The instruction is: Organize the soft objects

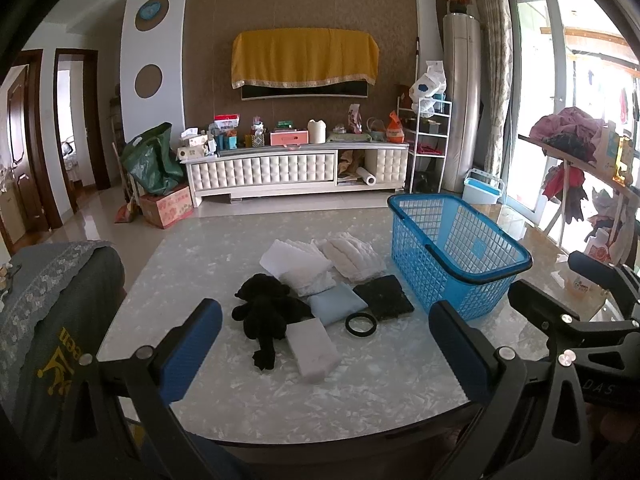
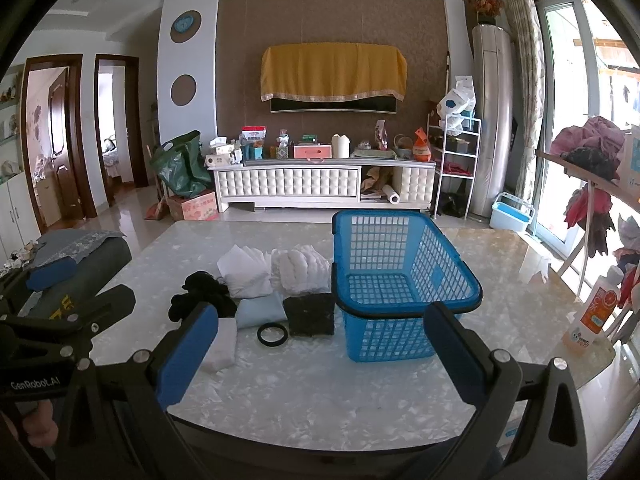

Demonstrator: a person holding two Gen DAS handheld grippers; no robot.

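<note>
Both grippers' jaws wide, soft objects (image 1: pixel 320 296) ahead w/ basket (image 1: pixel 456 248).

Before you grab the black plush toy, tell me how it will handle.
The black plush toy lies sprawled with a limb trailing, so it will probably flop when lifted. It looks soft and likely light. Its fuzzy surface should grip well between the pads.

Clustered left of the upright blue plastic lattice basket (image 1: pixel 452 248) — black plush toy (image 1: pixel 266 312), white foam block (image 1: pixel 312 346), two white pillows (image 1: pixel 298 266), pale-blue cushion (image 1: pixel 336 307), black square pad (image 1: pixel 384 297).
</note>
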